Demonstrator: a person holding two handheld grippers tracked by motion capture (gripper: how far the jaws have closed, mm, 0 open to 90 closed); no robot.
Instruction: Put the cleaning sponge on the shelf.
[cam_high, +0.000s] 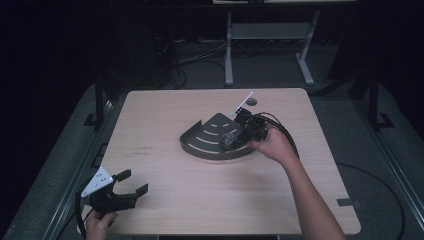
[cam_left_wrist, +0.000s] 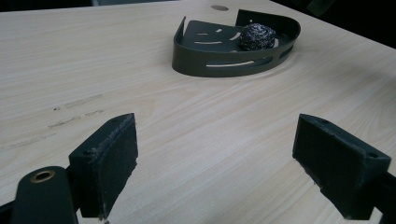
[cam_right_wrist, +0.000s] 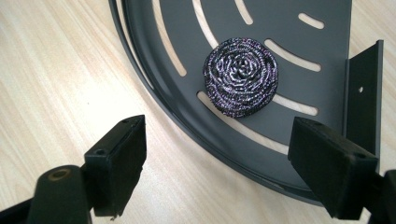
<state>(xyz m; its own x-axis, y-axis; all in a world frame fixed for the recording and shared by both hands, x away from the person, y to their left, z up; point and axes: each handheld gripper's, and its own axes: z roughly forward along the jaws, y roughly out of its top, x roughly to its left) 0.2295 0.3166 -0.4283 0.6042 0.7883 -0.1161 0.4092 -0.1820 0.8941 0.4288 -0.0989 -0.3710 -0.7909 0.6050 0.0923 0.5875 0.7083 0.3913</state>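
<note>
Steel-wool scourer (cam_right_wrist: 241, 77) lies inside the dark slotted corner tray (cam_high: 200, 150), on its floor near the curved wall; tray sits mid-table (cam_high: 165, 200). Right gripper (cam_right_wrist: 233, 163) hovers over the tray's curved rim, jaws spread wide, holding nothing, scourer just ahead between them. Left gripper (cam_high: 131, 184) rests at the near table edge, well apart, jaws likewise spread and empty. Step in hand is unclear: either scourer just placed, or about to be picked; a pick would call for lowering past the rim and closing squarely on the springy ball.
</note>
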